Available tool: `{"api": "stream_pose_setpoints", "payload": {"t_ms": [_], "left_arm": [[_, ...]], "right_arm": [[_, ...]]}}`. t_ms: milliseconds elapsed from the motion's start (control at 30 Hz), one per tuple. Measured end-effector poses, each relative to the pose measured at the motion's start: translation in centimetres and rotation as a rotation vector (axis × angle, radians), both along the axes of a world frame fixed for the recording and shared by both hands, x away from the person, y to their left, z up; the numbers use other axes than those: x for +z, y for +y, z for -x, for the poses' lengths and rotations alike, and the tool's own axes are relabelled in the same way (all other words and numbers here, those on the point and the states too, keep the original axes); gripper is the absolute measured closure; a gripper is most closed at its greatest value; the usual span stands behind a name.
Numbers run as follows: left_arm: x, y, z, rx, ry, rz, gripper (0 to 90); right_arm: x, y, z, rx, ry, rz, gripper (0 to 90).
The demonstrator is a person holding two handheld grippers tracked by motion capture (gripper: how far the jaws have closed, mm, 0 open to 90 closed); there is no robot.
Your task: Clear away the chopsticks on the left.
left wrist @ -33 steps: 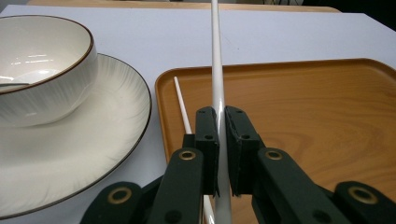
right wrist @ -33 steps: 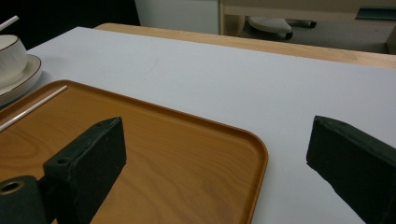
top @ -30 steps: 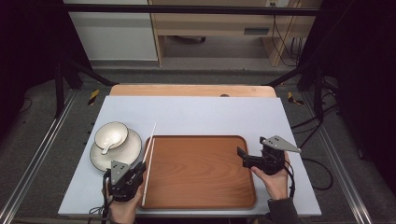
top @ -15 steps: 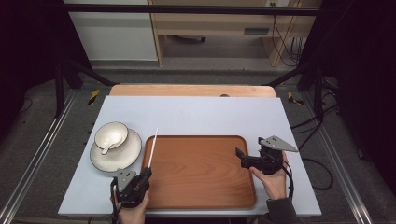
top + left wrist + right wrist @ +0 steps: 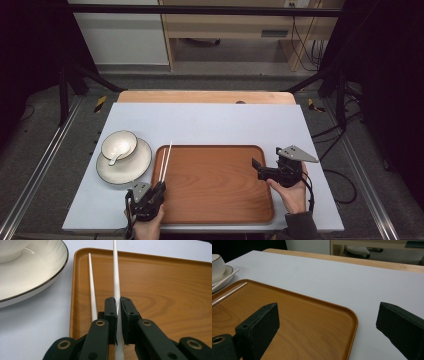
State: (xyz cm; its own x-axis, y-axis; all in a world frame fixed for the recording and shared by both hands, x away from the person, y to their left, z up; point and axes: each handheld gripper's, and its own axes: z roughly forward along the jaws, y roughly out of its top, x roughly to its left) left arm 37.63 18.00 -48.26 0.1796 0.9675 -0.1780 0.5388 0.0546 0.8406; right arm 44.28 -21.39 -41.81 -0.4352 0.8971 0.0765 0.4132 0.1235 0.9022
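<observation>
My left gripper (image 5: 161, 186) (image 5: 118, 298) is at the near left corner of the brown wooden tray (image 5: 215, 185) (image 5: 162, 290), shut on a white chopstick (image 5: 116, 277) that points away along the tray's left side. A second white chopstick (image 5: 92, 290) lies just to its left on the tray, its near end hidden under my jaw. Both chopsticks (image 5: 165, 162) reach toward the tray's far left corner. My right gripper (image 5: 257, 169) (image 5: 328, 315) hovers open over the tray's right edge (image 5: 352, 317) with nothing between its jaws.
A white bowl (image 5: 119, 144) with a spoon in it sits on a white plate (image 5: 141, 161) (image 5: 30, 277) just left of the tray. The pale table top (image 5: 225, 122) stretches beyond the tray to a wooden strip (image 5: 205, 96). Black stands and cables flank the table.
My left gripper has moved right and down with the chopsticks, from beside the plate to the tray's left side. Two chopsticks now show apart. The right gripper has stayed put.
</observation>
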Motion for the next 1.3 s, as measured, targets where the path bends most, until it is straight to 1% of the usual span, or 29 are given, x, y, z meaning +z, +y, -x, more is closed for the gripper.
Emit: {"api": "stream_pose_setpoints", "payload": {"t_ms": [100, 167, 267, 333, 367, 533, 733, 900, 1300], "left_arm": [[-0.1, 0.0, -0.2, 0.004, 0.009, -0.003, 84.0], [-0.2, -0.1, -0.4, 0.002, 0.024, -0.015, 83.9], [-0.2, -0.2, -0.5, 0.001, 0.032, -0.021, 83.9], [-0.2, -0.2, -0.5, -0.003, 0.042, -0.028, 83.9], [-0.2, -0.3, -0.6, -0.004, 0.053, -0.031, 83.9], [-0.3, -0.4, -0.8, -0.008, 0.072, -0.033, 83.8], [-0.3, -0.5, -1.0, -0.015, 0.096, -0.059, 83.8], [-0.2, -0.6, -1.0, -0.02, 0.103, -0.071, 83.7], [-0.2, -0.7, -1.1, -0.027, 0.106, -0.071, 82.5]], "right_arm": [[0.0, 0.0, 0.0, -0.001, -0.001, -0.001, 5.0], [0.0, 0.0, 0.0, -0.001, 0.001, -0.001, 4.9], [0.0, 0.0, 0.0, -0.001, 0.001, -0.001, 4.9], [0.0, 0.0, 0.0, -0.001, 0.001, -0.003, 5.0], [0.0, 0.0, 0.0, -0.001, 0.001, 0.0, 5.0], [0.0, 0.0, 0.0, -0.001, 0.001, 0.0, 5.0], [0.0, 0.0, 0.0, -0.001, -0.001, 0.001, 5.0], [0.0, 0.0, 0.0, 0.001, 0.001, 0.003, 5.0], [0.0, 0.0, 0.0, 0.003, 0.001, -0.002, 5.0]]}}
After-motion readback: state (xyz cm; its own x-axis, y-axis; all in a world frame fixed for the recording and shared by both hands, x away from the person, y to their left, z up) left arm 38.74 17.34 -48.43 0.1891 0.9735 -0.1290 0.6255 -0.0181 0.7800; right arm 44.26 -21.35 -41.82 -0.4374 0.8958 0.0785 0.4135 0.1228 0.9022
